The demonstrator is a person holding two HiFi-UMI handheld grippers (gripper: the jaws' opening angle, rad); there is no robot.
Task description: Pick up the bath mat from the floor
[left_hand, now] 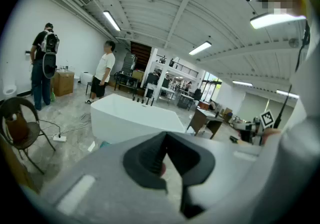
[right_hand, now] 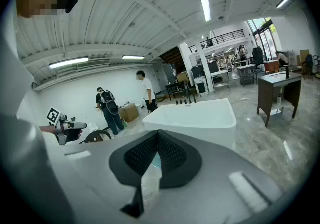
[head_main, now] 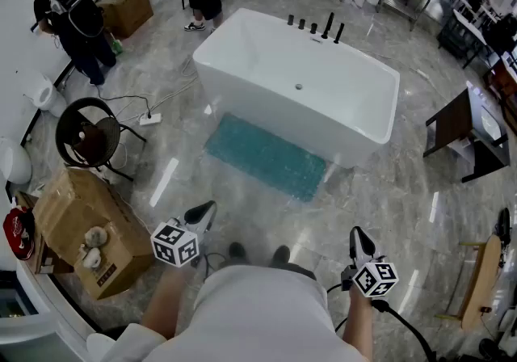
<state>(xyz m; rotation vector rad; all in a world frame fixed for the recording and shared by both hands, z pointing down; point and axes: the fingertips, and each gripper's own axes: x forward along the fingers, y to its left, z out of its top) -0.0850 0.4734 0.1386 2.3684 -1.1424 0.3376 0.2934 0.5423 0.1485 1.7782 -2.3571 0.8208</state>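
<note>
Head view: at lower left we hold the left claw (head_main: 207, 210) closed and empty. At centre, the teal bath mat (head_main: 266, 157) lies flat on the floor (head_main: 388, 191), just beside the bathtub (head_main: 266, 61). At lower right, the right claw (head_main: 356, 236) is likewise closed and empty.

Bright, even light from ceiling lamps (left_hand: 112, 20); glare streaks the glossy floor (head_main: 166, 183). Both gripper views bulge fisheye with black corners, and their near foreground is soft.

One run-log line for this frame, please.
stage: before pickup | bath mat: flat on floor beside bathtub, untouched | left gripper: shut, empty | right gripper: shut, empty
</note>
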